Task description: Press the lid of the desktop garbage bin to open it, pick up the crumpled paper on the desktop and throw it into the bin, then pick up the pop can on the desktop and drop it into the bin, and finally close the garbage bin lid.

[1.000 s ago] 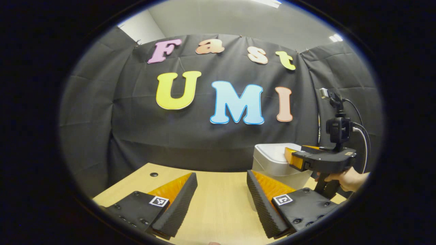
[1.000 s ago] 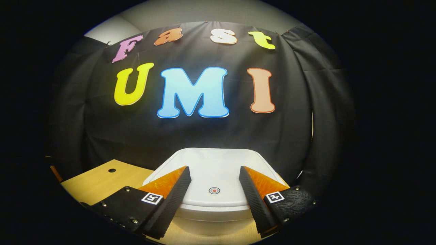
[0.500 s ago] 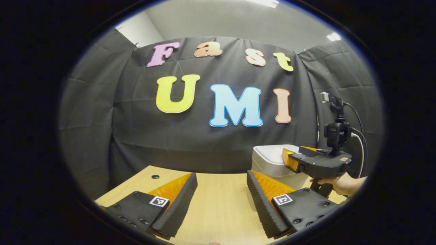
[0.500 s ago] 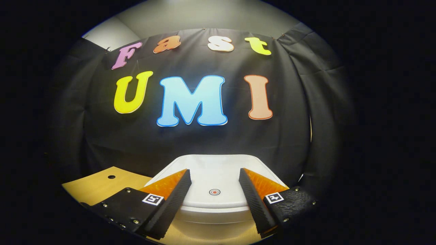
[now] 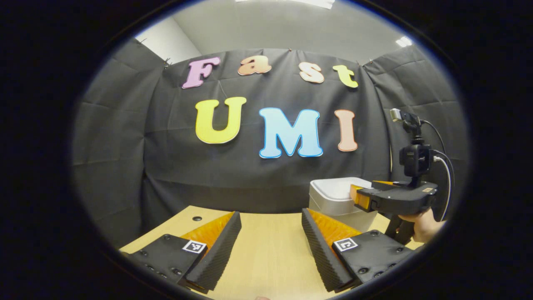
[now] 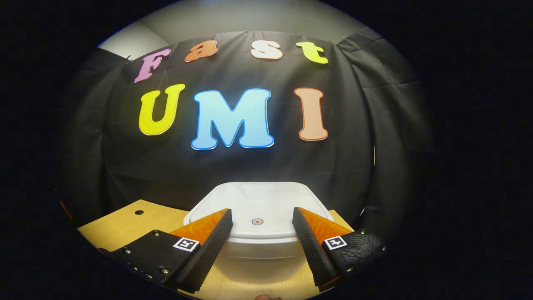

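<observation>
White garbage bin (image 6: 258, 250) — lid (image 6: 258, 208) shut — upright on wooden desktop (image 6: 125, 223)

In the left gripper view, the right gripper (image 5: 361, 196) covered the bin's (image 5: 333, 198) right side, and the left gripper's own finger (image 5: 322, 241) hid its lower left. The hand (image 5: 424, 221) ran off the edge. In the right gripper view, fingers (image 6: 316, 243) masked the bin's (image 6: 258, 250) front corners; its lid (image 6: 258, 204) looked down, seam unclear.
</observation>
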Available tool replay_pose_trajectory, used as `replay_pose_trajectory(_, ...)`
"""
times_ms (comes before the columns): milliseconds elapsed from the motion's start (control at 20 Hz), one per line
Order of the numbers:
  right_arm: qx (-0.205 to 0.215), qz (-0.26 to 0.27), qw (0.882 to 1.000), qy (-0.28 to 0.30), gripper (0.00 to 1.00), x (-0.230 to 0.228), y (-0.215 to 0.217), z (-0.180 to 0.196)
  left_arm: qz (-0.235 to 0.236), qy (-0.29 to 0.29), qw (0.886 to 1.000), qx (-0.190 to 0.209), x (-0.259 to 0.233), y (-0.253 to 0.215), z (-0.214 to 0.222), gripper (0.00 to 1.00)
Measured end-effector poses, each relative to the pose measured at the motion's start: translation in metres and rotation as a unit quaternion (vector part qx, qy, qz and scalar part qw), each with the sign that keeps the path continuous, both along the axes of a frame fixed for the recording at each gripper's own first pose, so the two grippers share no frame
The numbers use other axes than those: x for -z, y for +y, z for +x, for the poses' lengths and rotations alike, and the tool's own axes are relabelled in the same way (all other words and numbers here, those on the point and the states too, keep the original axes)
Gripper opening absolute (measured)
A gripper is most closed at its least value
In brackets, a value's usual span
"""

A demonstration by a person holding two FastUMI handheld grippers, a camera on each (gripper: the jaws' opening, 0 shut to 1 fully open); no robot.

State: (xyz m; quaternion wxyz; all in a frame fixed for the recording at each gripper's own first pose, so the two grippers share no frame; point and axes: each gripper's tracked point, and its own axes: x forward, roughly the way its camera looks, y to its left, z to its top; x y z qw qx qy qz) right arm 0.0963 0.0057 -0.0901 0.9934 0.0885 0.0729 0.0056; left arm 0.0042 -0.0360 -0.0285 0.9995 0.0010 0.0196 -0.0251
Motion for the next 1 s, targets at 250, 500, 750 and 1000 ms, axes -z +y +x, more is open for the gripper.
replay_pose_trajectory(250,-0.025,0.005,1.0,0.012,0.93,0.004,-0.005,-0.041,-0.005,0.001,1.0,-0.01,0.004,-0.013,-0.012,1.0)
replay_pose_trajectory(500,-0.042,-0.012,0.999,0.007,0.93,0.002,-0.01,-0.082,-0.006,0.003,1.0,-0.019,0.012,-0.024,-0.017,1.0)
replay_pose_trajectory(750,-0.049,-0.057,0.997,-0.014,0.93,-0.005,-0.012,-0.115,-0.005,0.003,1.0,-0.021,0.017,-0.029,-0.019,1.0)
replay_pose_trajectory(1000,-0.045,-0.05,0.997,-0.04,0.93,-0.019,-0.003,-0.137,-0.01,-0.005,1.0,-0.01,0.016,-0.027,-0.021,1.0)
